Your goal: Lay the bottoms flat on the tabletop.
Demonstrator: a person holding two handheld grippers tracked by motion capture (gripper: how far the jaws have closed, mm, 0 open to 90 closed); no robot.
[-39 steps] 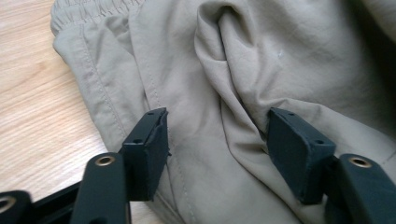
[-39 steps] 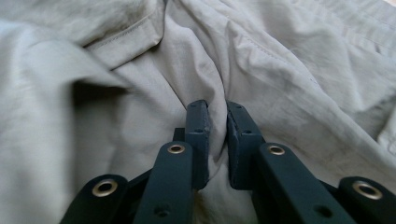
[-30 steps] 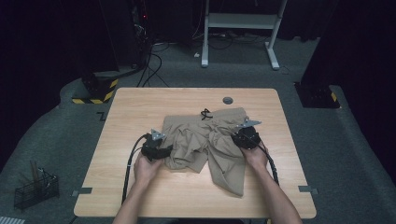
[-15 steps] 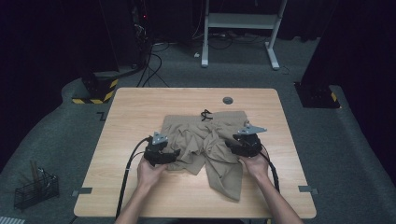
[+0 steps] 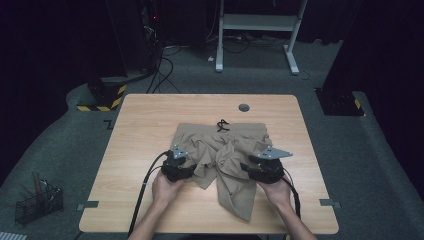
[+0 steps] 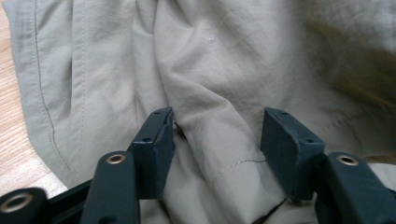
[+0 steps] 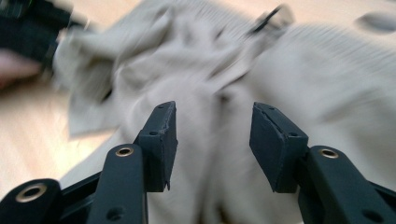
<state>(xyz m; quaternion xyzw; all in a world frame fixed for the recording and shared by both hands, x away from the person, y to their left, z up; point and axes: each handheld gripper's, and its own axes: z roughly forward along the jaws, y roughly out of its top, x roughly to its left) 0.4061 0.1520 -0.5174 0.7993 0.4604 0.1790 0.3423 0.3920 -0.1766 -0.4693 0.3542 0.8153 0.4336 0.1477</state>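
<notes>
A pair of khaki shorts (image 5: 220, 150) lies rumpled in the middle of the wooden table (image 5: 140, 130), its black drawstring (image 5: 221, 125) at the far waistband. One leg trails toward the front edge. My left gripper (image 5: 189, 169) rests at the shorts' left side, and in the left gripper view the left gripper (image 6: 217, 135) is open with a raised fold of the cloth (image 6: 215, 107) between its jaws. My right gripper (image 5: 248, 169) sits at the right side. In the blurred right gripper view the right gripper (image 7: 212, 135) is open above the shorts (image 7: 299, 70), with the left gripper (image 7: 28, 23) far off.
A round cable grommet (image 5: 243, 107) sits near the table's far edge. On the floor are a wire basket (image 5: 37, 202) at the left, a yellow-and-black striped block (image 5: 100, 97), and a white desk frame (image 5: 260, 30) behind.
Both grippers have drawn back toward the person and slightly inward. The shorts' left leg has bunched up toward the middle. The right gripper view is blurred by motion.
</notes>
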